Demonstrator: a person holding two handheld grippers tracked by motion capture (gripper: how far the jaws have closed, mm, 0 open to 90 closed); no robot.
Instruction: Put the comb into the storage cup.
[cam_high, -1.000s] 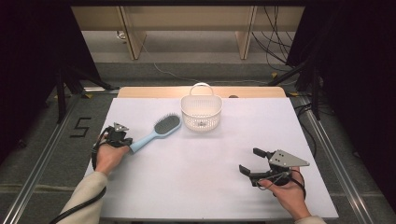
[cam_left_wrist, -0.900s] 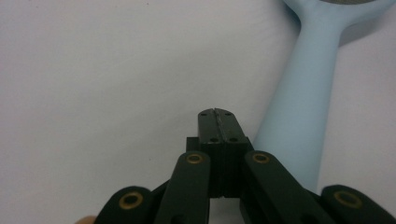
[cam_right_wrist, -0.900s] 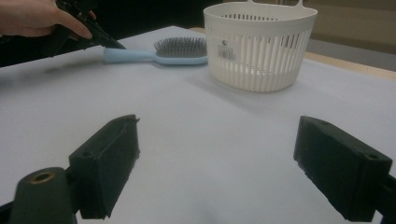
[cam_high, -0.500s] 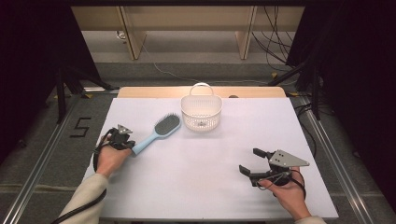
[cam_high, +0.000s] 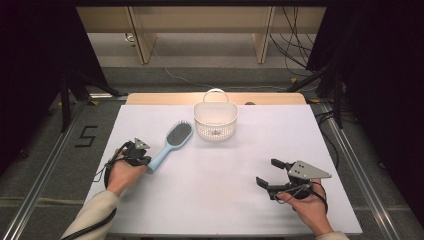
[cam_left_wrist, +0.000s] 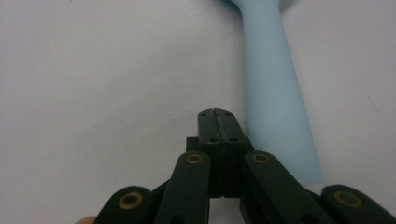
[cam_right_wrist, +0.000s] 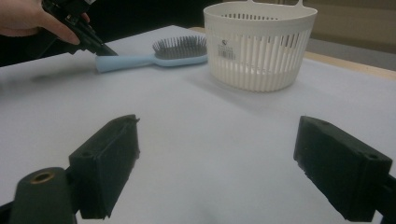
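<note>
Lying flat: pale-blue hairbrush (cam_high: 170, 144) (dark bristles up), beside closed left tool (cam_high: 142, 155).

A: Where's the hairbrush (cam_high: 171, 145)?
B: On the surface (cam_high: 225, 200), just left of the basket (cam_high: 215, 120).
A: And the grippers?
B: Left gripper (cam_high: 141, 159) left-front of the basket, right gripper (cam_high: 268, 173) right-front.

Readable marks: one numeral, one unreadable label.

A black "5" (cam_high: 87, 136) marked on the grey floor (cam_high: 45, 165) left of the table (cam_high: 215, 200), seen in the high view. On the white basket (cam_right_wrist: 261, 44), in the right gripper view, a small white sticker (cam_right_wrist: 228, 48) with a barcode and fine print, too small to read.
</note>
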